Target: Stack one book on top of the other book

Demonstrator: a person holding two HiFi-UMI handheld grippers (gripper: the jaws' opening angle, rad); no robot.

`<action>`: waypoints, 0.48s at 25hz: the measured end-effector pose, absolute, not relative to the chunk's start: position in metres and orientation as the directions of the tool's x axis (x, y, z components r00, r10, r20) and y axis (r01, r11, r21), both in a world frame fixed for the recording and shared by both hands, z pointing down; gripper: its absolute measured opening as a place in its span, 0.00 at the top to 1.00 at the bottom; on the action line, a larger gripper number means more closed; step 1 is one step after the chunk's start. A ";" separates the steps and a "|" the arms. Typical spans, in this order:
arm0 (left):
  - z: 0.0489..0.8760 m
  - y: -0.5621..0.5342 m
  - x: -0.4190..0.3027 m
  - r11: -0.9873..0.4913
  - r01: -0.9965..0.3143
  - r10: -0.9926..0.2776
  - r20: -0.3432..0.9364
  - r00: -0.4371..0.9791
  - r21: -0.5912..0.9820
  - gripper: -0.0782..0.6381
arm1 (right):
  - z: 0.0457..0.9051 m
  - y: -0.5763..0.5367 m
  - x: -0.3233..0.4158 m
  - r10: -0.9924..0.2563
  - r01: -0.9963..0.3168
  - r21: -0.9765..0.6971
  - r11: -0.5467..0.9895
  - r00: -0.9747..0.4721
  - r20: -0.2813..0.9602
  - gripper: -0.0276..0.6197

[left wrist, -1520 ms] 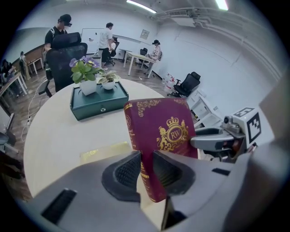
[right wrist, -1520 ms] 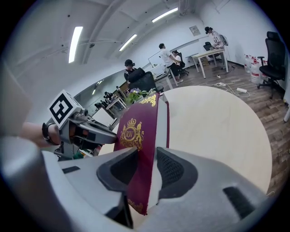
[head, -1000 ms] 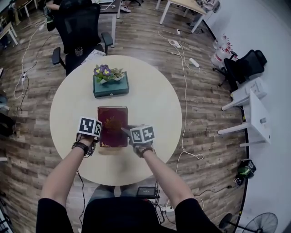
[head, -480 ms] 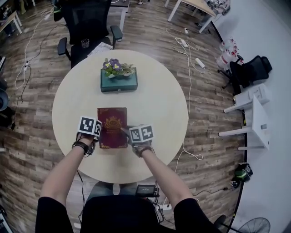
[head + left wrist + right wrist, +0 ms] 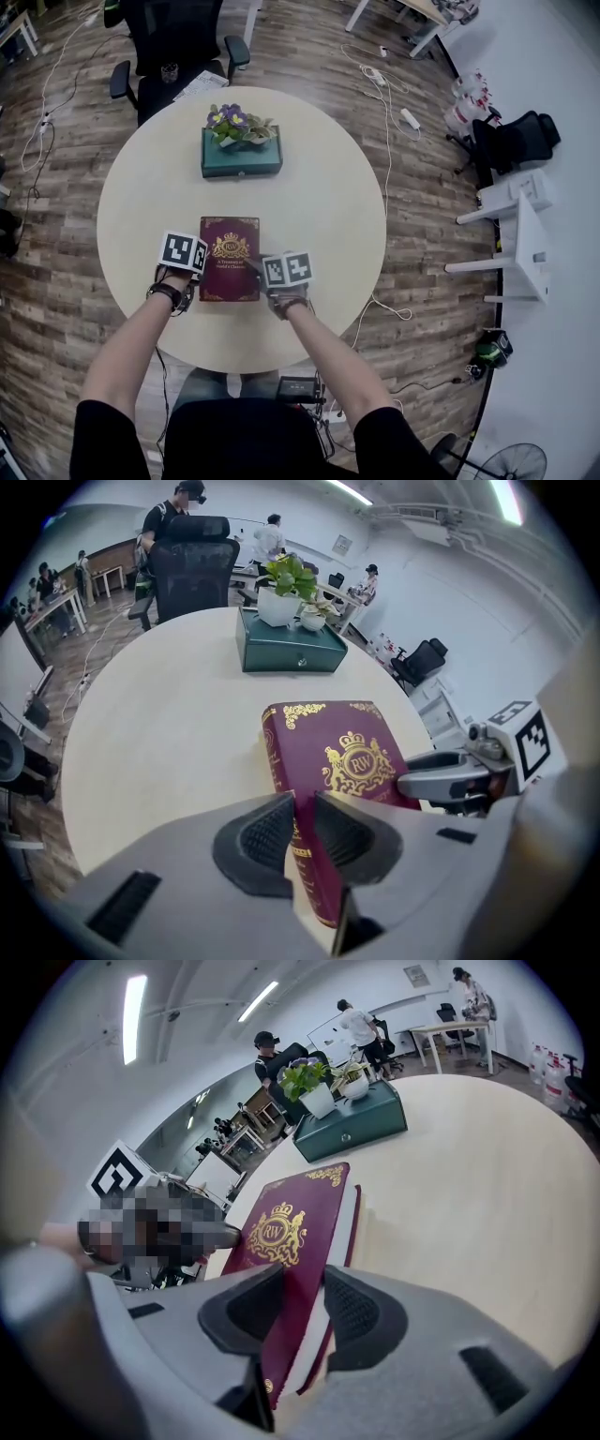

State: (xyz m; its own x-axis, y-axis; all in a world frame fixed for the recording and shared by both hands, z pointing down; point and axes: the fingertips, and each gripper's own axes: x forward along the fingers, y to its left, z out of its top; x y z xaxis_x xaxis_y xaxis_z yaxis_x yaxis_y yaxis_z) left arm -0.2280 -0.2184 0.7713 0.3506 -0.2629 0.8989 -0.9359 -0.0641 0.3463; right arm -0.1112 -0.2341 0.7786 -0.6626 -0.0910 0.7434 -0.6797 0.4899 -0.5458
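on the left, our left gripper pinches the spine edge of the red book, which lies at the near side of the round table, resting or nearly so. on the right, our right gripper is opening, pads just touching the page edge between them. we judge this a set-down. next we must free both claws cleanly and find the second book.

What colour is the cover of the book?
The book has a dark red cover with gold decoration, shown best in the left gripper view.
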 end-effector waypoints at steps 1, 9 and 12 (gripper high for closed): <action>0.772 -0.219 -0.228 -0.063 -0.933 -0.264 0.896 0.357 0.353 0.80 | 0.779 -0.235 -0.111 -0.094 -0.680 -0.548 0.487 -0.664 0.742 0.75; 0.773 -0.219 -0.235 -0.073 -0.926 -0.255 0.890 0.377 0.371 0.78 | 0.779 -0.241 -0.106 -0.136 -0.707 -0.491 0.508 -0.629 0.765 0.72; 0.766 -0.215 -0.248 -0.069 -0.936 -0.271 0.896 0.350 0.345 0.79 | 0.763 -0.251 -0.095 -0.210 -0.734 -0.405 0.545 -0.588 0.781 0.67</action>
